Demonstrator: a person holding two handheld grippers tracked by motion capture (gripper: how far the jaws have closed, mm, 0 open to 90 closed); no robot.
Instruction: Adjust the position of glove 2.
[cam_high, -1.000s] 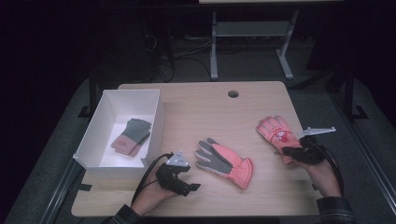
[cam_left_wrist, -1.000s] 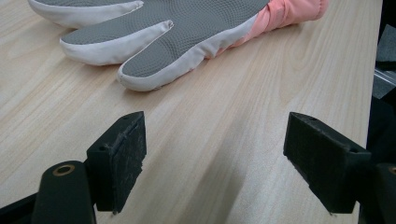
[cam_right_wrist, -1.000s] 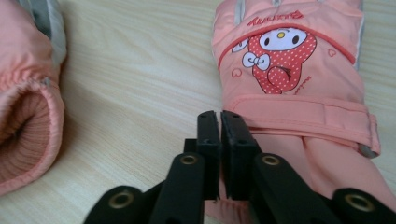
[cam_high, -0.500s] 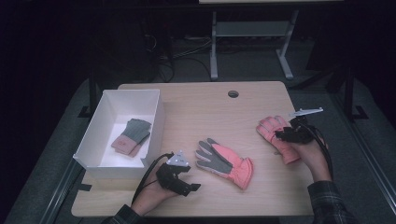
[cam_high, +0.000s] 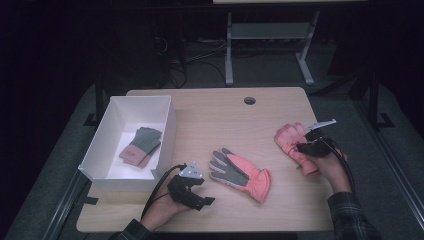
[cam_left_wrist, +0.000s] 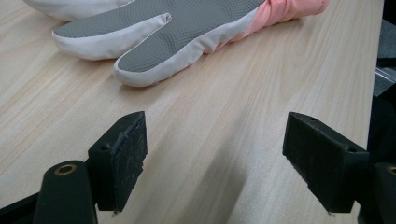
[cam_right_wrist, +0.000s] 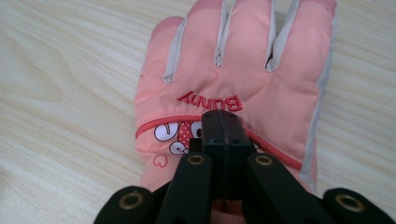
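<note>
Wooden table (cam_high: 215, 120); glove (cam_right_wrist: 243, 84) wrist behind closed right tongs (cam_right_wrist: 223, 122).

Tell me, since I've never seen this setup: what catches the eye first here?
Two pink gloves on the wooden table: one glove lies palm up near the middle, and the other glove, stitched "Bunny", lies at the right. The right claw, jaws together, sits over its cuff end. At the left a white box holds a grey-and-pink pair, and the left claw rests open beside the middle glove.
</note>
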